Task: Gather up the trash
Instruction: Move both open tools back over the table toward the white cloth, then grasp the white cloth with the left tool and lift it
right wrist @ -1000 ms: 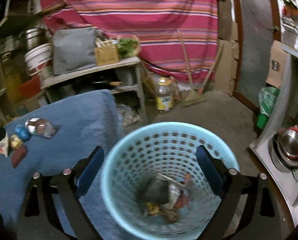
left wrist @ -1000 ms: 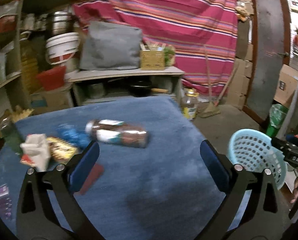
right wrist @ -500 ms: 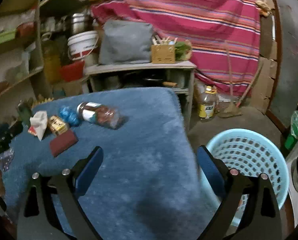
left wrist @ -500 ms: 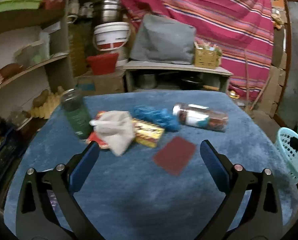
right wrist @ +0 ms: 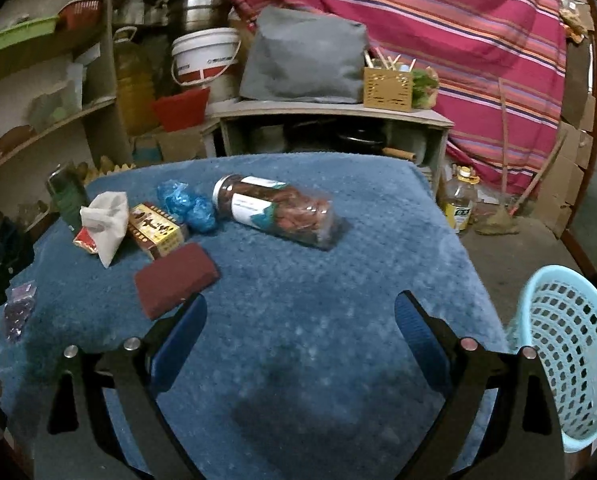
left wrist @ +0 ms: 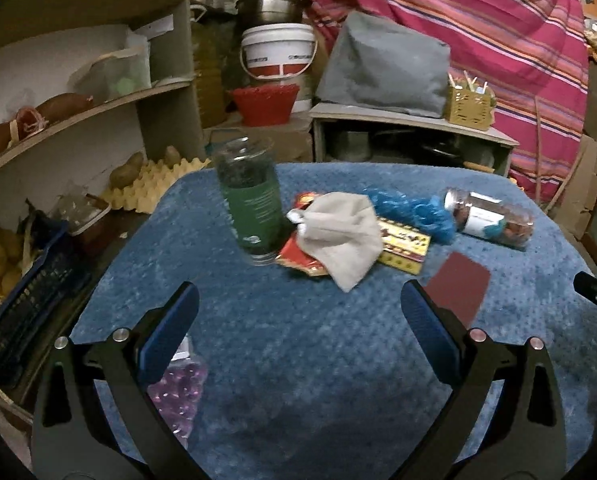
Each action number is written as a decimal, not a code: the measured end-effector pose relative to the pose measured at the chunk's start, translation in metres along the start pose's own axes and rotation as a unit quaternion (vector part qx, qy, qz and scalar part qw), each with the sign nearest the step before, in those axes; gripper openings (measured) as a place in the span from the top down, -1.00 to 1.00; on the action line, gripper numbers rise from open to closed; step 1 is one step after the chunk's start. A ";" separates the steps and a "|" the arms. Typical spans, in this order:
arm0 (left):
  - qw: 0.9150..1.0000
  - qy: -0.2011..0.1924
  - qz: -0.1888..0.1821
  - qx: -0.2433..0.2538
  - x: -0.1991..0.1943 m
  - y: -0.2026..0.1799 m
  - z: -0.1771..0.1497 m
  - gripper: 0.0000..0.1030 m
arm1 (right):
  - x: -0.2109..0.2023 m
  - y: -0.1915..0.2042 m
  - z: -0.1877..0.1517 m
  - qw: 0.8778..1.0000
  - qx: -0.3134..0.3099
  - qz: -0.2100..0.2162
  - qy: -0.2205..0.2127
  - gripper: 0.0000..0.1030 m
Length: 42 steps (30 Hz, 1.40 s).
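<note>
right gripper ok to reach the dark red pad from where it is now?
Probably yes. The right gripper is open and empty, and the dark red pad lies flat on the blue cloth just ahead of its left jaw, with nothing between them. The yellow box sits close behind.

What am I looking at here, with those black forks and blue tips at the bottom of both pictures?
Those forks are two hand-held grippers; a person carries one in each hand, and a small camera on each looks forward along its fingers. One picture comes from the left gripper, the other from the right gripper. Both are open and hold nothing.

Ahead is a table under a blue cloth with trash: a green jar standing upright, a crumpled tissue, a yellow packet, blue plastic, a dark red card and a bottle on its side. The pale blue basket beside the table is for the trash.
</note>
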State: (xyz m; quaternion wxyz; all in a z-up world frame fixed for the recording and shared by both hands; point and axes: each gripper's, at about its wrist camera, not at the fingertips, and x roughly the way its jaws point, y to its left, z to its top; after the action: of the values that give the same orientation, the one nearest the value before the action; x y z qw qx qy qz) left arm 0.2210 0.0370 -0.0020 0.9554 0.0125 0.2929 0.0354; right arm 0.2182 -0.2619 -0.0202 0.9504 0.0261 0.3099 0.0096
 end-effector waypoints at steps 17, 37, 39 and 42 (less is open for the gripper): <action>1.000 0.002 0.004 -0.027 0.031 0.002 0.004 -0.89 | 0.038 0.010 0.013 0.999 -0.022 -0.022 0.010 -0.91; 0.999 0.043 -0.004 -0.012 0.130 -0.045 0.045 -0.85 | 0.058 0.004 0.037 0.999 -0.032 -0.033 -0.014 -0.91; 0.999 0.055 -0.003 0.000 0.136 -0.051 0.043 -0.59 | 0.059 0.002 0.039 0.998 -0.032 -0.048 -0.021 -0.91; 0.998 0.060 -0.009 0.007 0.138 -0.051 0.041 -0.40 | 0.063 -0.001 0.041 0.999 -0.018 -0.043 -0.006 -0.91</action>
State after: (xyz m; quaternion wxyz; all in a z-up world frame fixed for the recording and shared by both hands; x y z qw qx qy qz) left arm 0.3608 -0.0037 -0.0476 0.9363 0.0146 0.3498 0.0256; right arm 0.2933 -0.2630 -0.0248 0.9521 -0.0038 0.3046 -0.0256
